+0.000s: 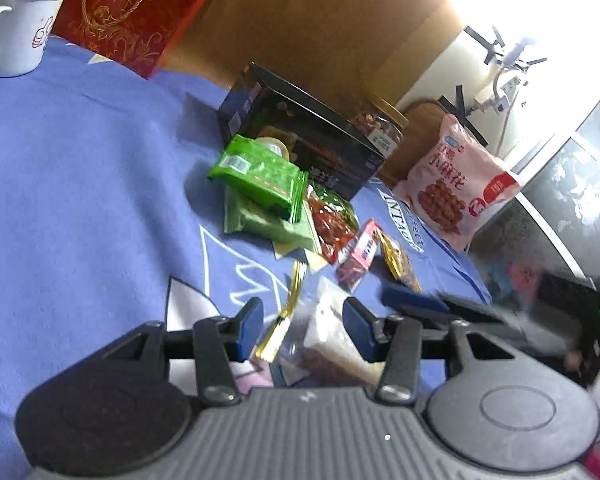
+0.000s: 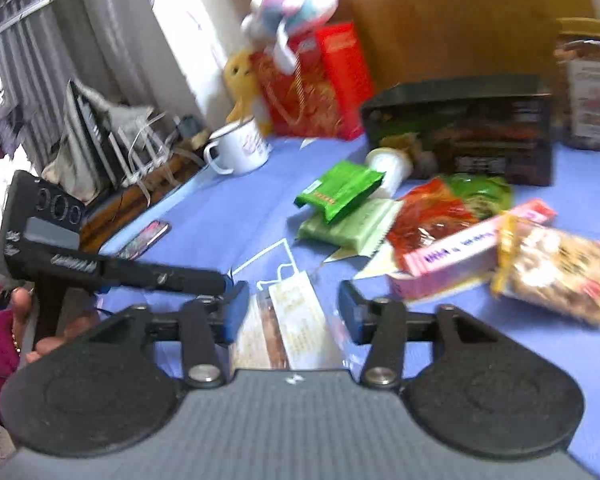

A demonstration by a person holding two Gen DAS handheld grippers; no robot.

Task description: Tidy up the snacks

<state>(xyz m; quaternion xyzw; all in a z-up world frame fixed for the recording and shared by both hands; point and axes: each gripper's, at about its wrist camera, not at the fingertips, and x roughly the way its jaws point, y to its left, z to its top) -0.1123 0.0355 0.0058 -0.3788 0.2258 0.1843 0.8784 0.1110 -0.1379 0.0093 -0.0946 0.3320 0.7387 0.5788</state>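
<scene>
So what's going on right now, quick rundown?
Left gripper and right gripper both open, a clear-wrapped pastry packet between the jaws, not clamped. Snack pile waits ahead by the dark box. Nothing blocking.

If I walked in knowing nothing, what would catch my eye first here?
Probably the jumble of bright snack packets, led by a glossy green foil packet, spread over the blue cloth-covered table in front of a dark rectangular box. Behind stands a red gift bag with gold swirls beside a white enamel mug. Nearest, a clear-wrapped sandwich lies between the right gripper fingers.
</scene>
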